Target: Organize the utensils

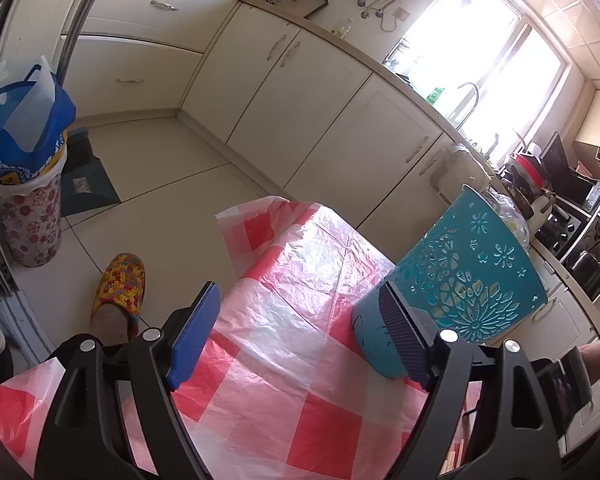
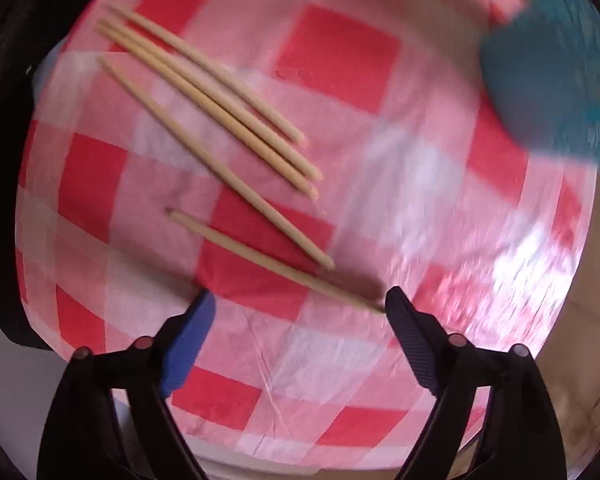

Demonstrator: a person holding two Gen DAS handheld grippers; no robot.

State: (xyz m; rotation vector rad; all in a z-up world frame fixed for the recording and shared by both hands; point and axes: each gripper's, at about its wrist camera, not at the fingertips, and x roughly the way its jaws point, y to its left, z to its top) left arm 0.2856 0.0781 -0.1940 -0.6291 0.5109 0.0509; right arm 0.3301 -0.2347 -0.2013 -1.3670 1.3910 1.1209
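desk (image 1: 300,280) under a red-and-white checked cover; teal holder (image 1: 472,280) upright on the desk's far right part, seen blurred at upper right in the right wrist view; five chopsticks (image 2: 216,92) flat on the cover, three bunched side by side, one alone just beside them, one nearer; left tongs (image 1: 300,336) wide open, empty, right finger in front of the holder base, contact unclear; right tongs (image 2: 300,328) wide open, above the nearest chopstick (image 2: 276,262), its tip at the right finger
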